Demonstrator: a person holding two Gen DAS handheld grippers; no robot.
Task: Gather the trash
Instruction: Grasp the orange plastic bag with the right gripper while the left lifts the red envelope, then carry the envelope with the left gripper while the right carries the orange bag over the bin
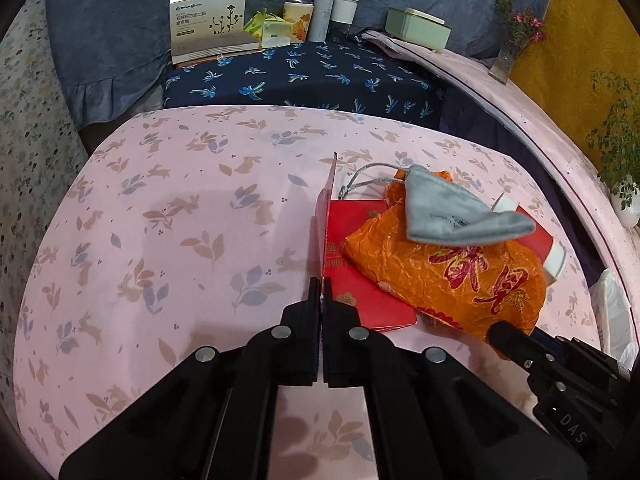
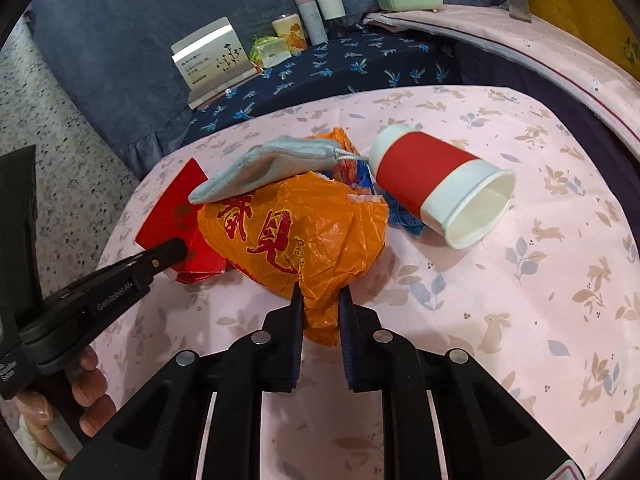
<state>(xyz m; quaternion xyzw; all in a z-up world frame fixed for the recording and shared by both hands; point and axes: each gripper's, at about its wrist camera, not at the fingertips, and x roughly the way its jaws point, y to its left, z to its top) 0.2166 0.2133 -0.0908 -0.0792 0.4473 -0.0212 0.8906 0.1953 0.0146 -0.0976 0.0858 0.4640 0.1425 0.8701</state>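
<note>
An orange plastic bag (image 2: 296, 232) with red characters lies on the pink table (image 2: 520, 320). A grey drawstring pouch (image 2: 264, 172) rests on it, a red paper envelope (image 2: 176, 216) lies at its left, and a red-and-white paper cup (image 2: 436, 184) lies on its side at its right. My right gripper (image 2: 320, 300) is shut on the bag's near edge. My left gripper (image 1: 321, 284) is shut on the red envelope's (image 1: 360, 292) upturned flap, left of the bag (image 1: 460, 272) and pouch (image 1: 452, 212). The left gripper also shows in the right wrist view (image 2: 176, 252).
A lower navy-patterned surface (image 1: 304, 80) behind the table holds a white box (image 1: 208, 24), a small cup, two tall canisters (image 1: 332, 12) and packets. A pale green box (image 1: 420, 28), a vase of flowers (image 1: 508, 48) and a plant (image 1: 616, 148) stand at the right. A white bag (image 1: 612, 312) hangs by the right edge.
</note>
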